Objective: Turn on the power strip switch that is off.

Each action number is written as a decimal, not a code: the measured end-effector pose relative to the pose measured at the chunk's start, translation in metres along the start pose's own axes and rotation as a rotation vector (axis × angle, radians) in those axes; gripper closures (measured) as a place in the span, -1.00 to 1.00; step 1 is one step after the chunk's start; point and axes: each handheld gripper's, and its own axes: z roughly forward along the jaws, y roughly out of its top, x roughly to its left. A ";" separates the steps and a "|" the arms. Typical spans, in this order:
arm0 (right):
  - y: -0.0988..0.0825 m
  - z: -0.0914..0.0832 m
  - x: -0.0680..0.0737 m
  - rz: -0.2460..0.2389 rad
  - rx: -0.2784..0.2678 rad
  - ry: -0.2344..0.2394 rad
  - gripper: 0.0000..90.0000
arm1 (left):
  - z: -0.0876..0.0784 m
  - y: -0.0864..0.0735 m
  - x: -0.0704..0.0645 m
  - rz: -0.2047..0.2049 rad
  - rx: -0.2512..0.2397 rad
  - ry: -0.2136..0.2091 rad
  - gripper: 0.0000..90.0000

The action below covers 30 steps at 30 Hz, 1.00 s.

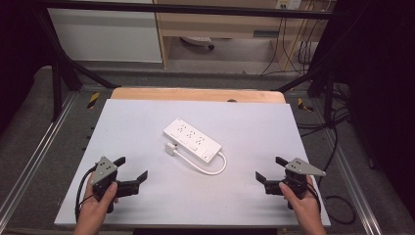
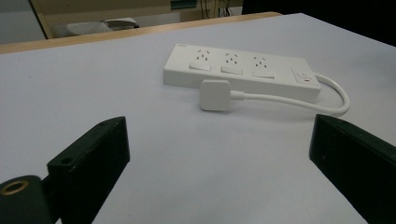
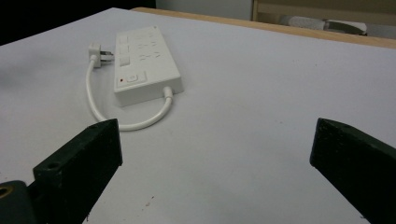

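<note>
A white power strip (image 1: pixel 192 139) (image 2: pixel 240 71) (image 3: pixel 145 63) lies flat near the middle of the white table (image 1: pixel 147 196), slanted toward the back left. Its short white cable (image 1: pixel 208 169) (image 3: pixel 100 112) loops round the front, and the white plug (image 1: pixel 171 149) (image 2: pixel 215 94) (image 3: pixel 98 52) rests on the table beside the strip, unplugged. My left gripper (image 1: pixel 131 169) (image 2: pixel 219 154) stands open at the front left, apart from the strip. Open too, my right gripper (image 1: pixel 270 169) (image 3: pixel 215 154) sits at the front right. Nothing is between either pair of jaws.
A wooden board edge (image 1: pixel 195 94) runs along the table's far side. Black frame legs (image 1: pixel 58 78) and cables (image 1: pixel 337 147) stand around the table, with a wooden cabinet (image 1: pixel 220 24) behind. Bare table surface lies between the grippers and around the strip.
</note>
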 end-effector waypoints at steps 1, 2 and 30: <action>0.000 0.000 0.000 -0.002 0.000 -0.007 -0.94 | 0.000 0.000 0.000 -0.001 0.000 0.000 -0.89; 0.001 0.000 0.001 0.001 -0.001 -0.007 -0.94 | 0.000 0.000 0.000 0.000 0.001 0.000 -0.89; 0.025 -0.003 0.030 0.008 -0.050 0.067 -0.95 | 0.003 -0.003 -0.003 0.017 0.033 -0.006 -0.88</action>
